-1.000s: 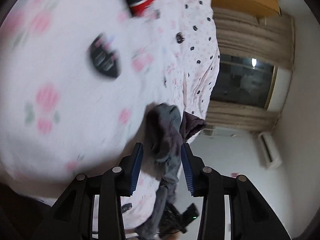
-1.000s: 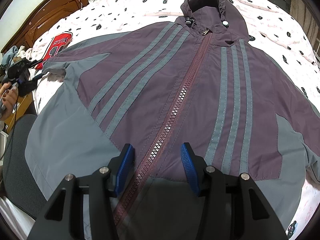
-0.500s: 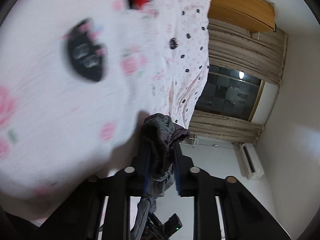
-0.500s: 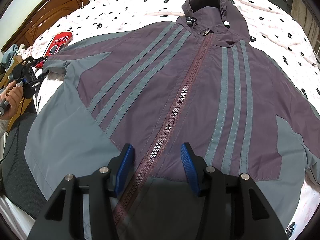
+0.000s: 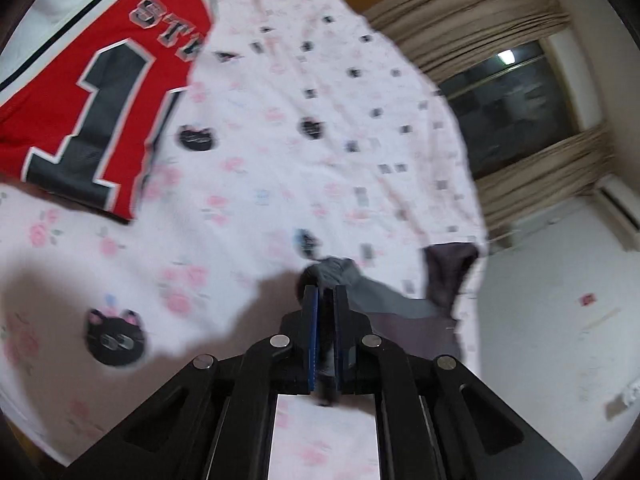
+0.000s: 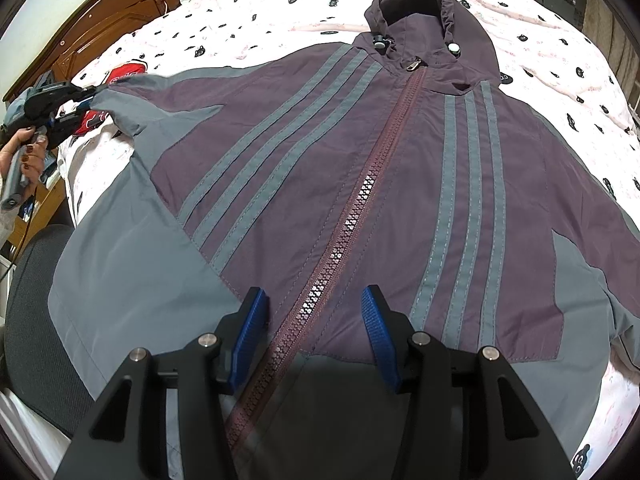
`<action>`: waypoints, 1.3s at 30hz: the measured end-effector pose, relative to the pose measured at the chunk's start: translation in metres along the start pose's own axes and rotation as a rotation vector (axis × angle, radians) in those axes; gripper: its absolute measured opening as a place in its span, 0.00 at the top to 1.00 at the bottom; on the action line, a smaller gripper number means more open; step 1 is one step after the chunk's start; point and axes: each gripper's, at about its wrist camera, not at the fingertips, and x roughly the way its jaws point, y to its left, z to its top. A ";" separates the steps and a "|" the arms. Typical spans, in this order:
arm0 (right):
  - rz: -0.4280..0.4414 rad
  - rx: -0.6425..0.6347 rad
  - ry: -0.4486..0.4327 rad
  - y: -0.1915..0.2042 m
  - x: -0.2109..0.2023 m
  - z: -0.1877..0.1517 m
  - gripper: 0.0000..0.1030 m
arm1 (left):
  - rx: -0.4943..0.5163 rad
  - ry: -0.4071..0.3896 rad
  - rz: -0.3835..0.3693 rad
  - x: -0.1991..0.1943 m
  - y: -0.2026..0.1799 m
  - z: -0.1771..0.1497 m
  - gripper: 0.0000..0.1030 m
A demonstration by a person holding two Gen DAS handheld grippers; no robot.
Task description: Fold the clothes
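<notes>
A purple and grey hooded jacket [image 6: 360, 168] lies front up and zipped on the bed, hood at the far end. My right gripper [image 6: 316, 312] is open and hovers over the zip near the hem. My left gripper [image 5: 325, 300] is shut on the grey sleeve cuff [image 5: 336, 270] and holds it above the bedsheet. In the right wrist view the left gripper [image 6: 86, 94] holds the stretched-out sleeve [image 6: 120, 100] at the far left.
A red jersey [image 5: 92, 92] with a black number 1 lies on the cat-print bedsheet [image 5: 320, 140] beyond the sleeve. A wooden headboard [image 6: 100, 28] is at the far left. A dark chair [image 6: 36, 320] stands beside the bed. Curtains and a window [image 5: 516, 92] are behind.
My left gripper closed on the sleeve cuff and pulled it up and outward, so the sleeve now stretches straight. The right gripper has hardly moved.
</notes>
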 end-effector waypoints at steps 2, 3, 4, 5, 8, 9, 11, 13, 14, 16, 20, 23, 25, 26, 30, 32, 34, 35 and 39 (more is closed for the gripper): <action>0.000 -0.001 0.000 0.000 0.000 0.000 0.50 | -0.026 0.017 0.029 0.006 0.011 -0.003 0.95; -0.001 -0.001 -0.001 0.000 0.000 0.000 0.49 | -0.038 0.027 0.034 0.009 0.017 -0.005 0.95; 0.000 0.000 -0.001 0.000 0.000 0.000 0.49 | -0.038 0.026 0.034 0.009 0.020 -0.007 0.95; 0.000 0.000 -0.001 0.000 0.000 0.000 0.49 | -0.038 0.024 0.034 0.009 0.022 -0.008 0.95; 0.000 0.000 -0.002 0.000 0.000 0.000 0.49 | -0.042 0.004 0.032 0.000 0.033 -0.014 0.95; 0.000 -0.001 -0.002 0.000 0.000 0.000 0.49 | -0.047 -0.001 0.026 -0.004 0.035 -0.015 0.95; 0.001 -0.001 -0.001 0.000 0.000 0.000 0.49 | -0.015 -0.027 0.021 -0.014 0.028 -0.015 0.95; 0.003 -0.001 -0.001 0.000 0.000 0.000 0.49 | 0.041 -0.050 0.018 -0.022 0.015 -0.016 0.95; 0.003 -0.001 -0.001 -0.001 0.001 0.000 0.49 | 0.081 -0.060 0.017 -0.027 0.007 -0.016 0.95; 0.003 -0.001 -0.003 0.000 0.001 0.000 0.49 | 0.163 -0.037 -0.010 -0.027 -0.016 -0.024 0.95; 0.002 0.000 -0.005 0.000 0.001 0.000 0.49 | 0.295 0.042 -0.039 -0.016 -0.055 -0.040 0.95; 0.001 -0.001 -0.005 0.000 0.000 -0.001 0.49 | 0.328 0.137 -0.015 0.014 -0.070 -0.056 0.95; 0.000 -0.003 -0.004 0.001 0.000 -0.001 0.49 | 0.334 0.173 0.037 0.034 -0.072 -0.062 0.95; 0.000 -0.003 -0.002 0.001 0.000 0.000 0.49 | 0.330 0.184 0.056 0.042 -0.069 -0.063 0.95; -0.001 -0.005 0.000 0.001 0.000 0.000 0.49 | 0.298 0.206 0.109 0.065 -0.050 -0.062 0.98; -0.001 -0.006 0.002 0.001 0.000 0.000 0.49 | 0.290 0.209 0.104 0.067 -0.047 -0.062 0.98; -0.001 -0.009 0.003 0.001 0.000 0.000 0.49 | 0.302 0.185 0.116 0.061 -0.048 -0.061 0.98; -0.001 -0.009 0.003 0.001 0.000 0.000 0.49 | 0.308 0.173 0.121 0.058 -0.049 -0.060 0.98; 0.000 -0.010 0.002 0.001 0.000 0.000 0.49 | 0.275 0.105 0.129 0.043 -0.042 -0.046 0.98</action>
